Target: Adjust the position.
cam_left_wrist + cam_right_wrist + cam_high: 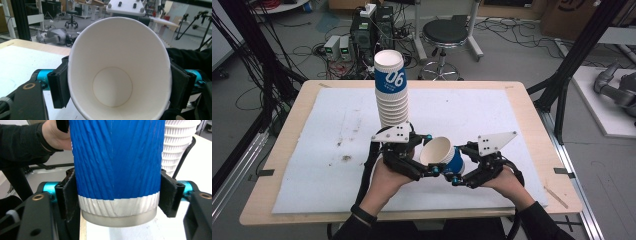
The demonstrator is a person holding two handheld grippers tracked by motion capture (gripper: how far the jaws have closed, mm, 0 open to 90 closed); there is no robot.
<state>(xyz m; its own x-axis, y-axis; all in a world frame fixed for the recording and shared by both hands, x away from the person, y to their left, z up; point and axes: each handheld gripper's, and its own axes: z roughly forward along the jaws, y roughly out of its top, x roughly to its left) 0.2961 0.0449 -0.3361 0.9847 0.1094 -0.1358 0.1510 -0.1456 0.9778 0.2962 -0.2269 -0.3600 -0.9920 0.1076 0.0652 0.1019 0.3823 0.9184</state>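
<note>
A paper cup (439, 150) with a blue sleeve lies on its side above the white mat, held between both grippers. My left gripper (432, 154) is shut across its open mouth. In the left gripper view the pads (60, 85) squeeze the white rim (112, 50) into an oval. My right gripper (457, 164) is shut across the cup's base end. In the right gripper view its pads (170, 195) lie against both sides of the blue sleeve (115, 157). A tall stack of the same cups (391, 90) stands just behind the left gripper, and its ribbed white sides (178, 142) rise beside the held cup.
A white mat (337, 150) covers most of the wooden table (272, 165). Behind the table are a black stool (444, 35) and electronics boxes (362, 35) with cables on the floor. Black frame posts (562, 85) stand at the right.
</note>
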